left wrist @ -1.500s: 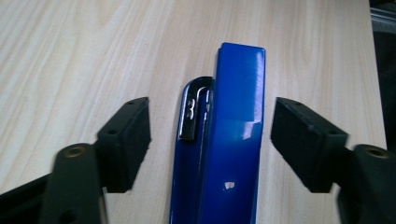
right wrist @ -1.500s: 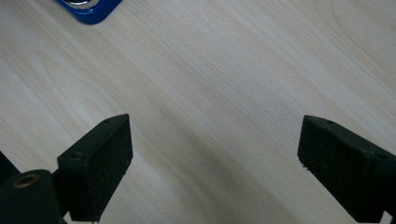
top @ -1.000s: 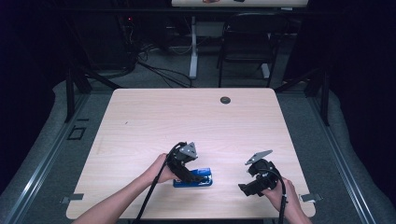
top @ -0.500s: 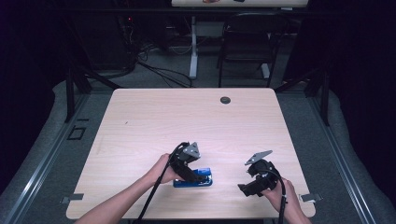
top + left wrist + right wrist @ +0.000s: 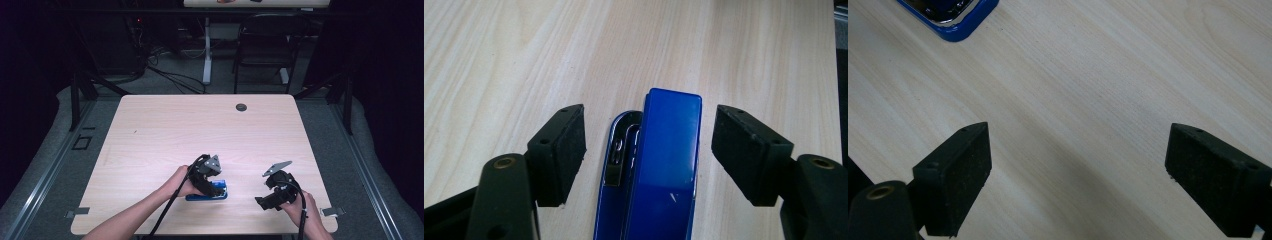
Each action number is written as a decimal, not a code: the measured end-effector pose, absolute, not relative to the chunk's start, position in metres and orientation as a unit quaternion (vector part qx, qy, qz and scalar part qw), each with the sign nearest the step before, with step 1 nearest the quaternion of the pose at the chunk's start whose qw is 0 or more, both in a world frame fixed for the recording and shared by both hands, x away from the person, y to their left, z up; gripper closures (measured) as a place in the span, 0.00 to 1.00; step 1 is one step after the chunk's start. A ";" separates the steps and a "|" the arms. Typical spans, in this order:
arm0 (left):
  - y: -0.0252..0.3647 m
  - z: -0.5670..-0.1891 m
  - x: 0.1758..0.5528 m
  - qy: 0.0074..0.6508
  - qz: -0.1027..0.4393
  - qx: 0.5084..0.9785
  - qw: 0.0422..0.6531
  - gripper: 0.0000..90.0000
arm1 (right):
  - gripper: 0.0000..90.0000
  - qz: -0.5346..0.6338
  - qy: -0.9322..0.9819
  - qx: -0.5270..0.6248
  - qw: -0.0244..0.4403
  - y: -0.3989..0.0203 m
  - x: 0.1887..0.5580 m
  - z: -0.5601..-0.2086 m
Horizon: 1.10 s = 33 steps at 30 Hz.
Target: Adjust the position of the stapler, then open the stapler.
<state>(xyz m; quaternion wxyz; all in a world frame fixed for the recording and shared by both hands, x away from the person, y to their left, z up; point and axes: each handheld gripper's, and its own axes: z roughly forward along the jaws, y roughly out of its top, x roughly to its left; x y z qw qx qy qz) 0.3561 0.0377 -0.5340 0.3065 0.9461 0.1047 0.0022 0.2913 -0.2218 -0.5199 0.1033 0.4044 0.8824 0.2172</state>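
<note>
A blue stapler (image 5: 223, 193) lies flat on the wooden table (image 5: 200, 130), near its front edge. My left gripper (image 5: 212, 188) reaches down over it. In the left gripper view the stapler (image 5: 669, 165) lies lengthwise between the two pads, with a gap on each side, so the gripper is open. Its jaws have just been closing around the stapler. My right gripper (image 5: 262, 202) hovers to the stapler's right. It stands wide open (image 5: 1078, 175) over bare wood, and one end of the stapler (image 5: 955, 20) shows at the top left of its view.
A small dark round grommet (image 5: 241, 107) sits near the table's far edge. A dark chair (image 5: 265, 45) and cables stand on the floor beyond the table. Metal brackets (image 5: 77, 213) mark the front corners.
My left gripper has edged slightly toward the front edge and lower over the stapler. The right gripper has stayed where it was.
</note>
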 end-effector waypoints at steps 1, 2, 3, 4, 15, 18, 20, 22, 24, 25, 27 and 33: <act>0.036 -0.535 0.356 0.103 0.000 0.946 0.306 0.34 | 0.12 0.217 0.882 0.406 0.101 -0.222 0.291 -0.519; 0.036 -0.535 0.355 0.105 0.002 0.947 0.304 0.34 | 0.12 0.216 0.883 0.404 0.103 -0.222 0.291 -0.519; 0.035 -0.536 0.356 0.104 0.002 0.949 0.299 0.34 | 0.12 0.218 0.882 0.405 0.103 -0.222 0.290 -0.519; 0.035 -0.537 0.356 0.103 -0.004 0.948 0.300 0.35 | 0.12 0.220 0.882 0.404 0.101 -0.222 0.290 -0.519; 0.030 -0.545 0.353 0.094 -0.005 0.955 0.282 0.47 | 0.12 0.220 0.882 0.404 0.099 -0.221 0.292 -0.520; 0.029 -0.546 0.353 0.087 -0.002 0.956 0.281 0.56 | 0.12 0.225 0.881 0.405 0.097 -0.220 0.292 -0.520; 0.027 -0.545 0.352 0.082 0.002 0.956 0.280 0.60 | 0.13 0.223 0.882 0.405 0.097 -0.219 0.292 -0.519; 0.024 -0.545 0.351 0.077 0.007 0.959 0.272 0.63 | 0.13 0.227 0.880 0.406 0.094 -0.217 0.291 -0.519; 0.024 -0.546 0.351 0.073 0.017 0.959 0.272 0.71 | 0.13 0.229 0.880 0.407 0.092 -0.218 0.291 -0.519; 0.024 -0.546 0.351 0.071 0.016 0.960 0.272 0.71 | 0.13 0.224 0.881 0.406 0.094 -0.219 0.292 -0.519; 0.025 -0.545 0.351 0.066 0.015 0.959 0.275 0.71 | 0.13 0.233 0.877 0.410 0.092 -0.219 0.292 -0.521; 0.030 -0.541 0.351 0.056 0.016 0.956 0.286 0.72 | 0.13 0.229 0.879 0.408 0.093 -0.219 0.291 -0.520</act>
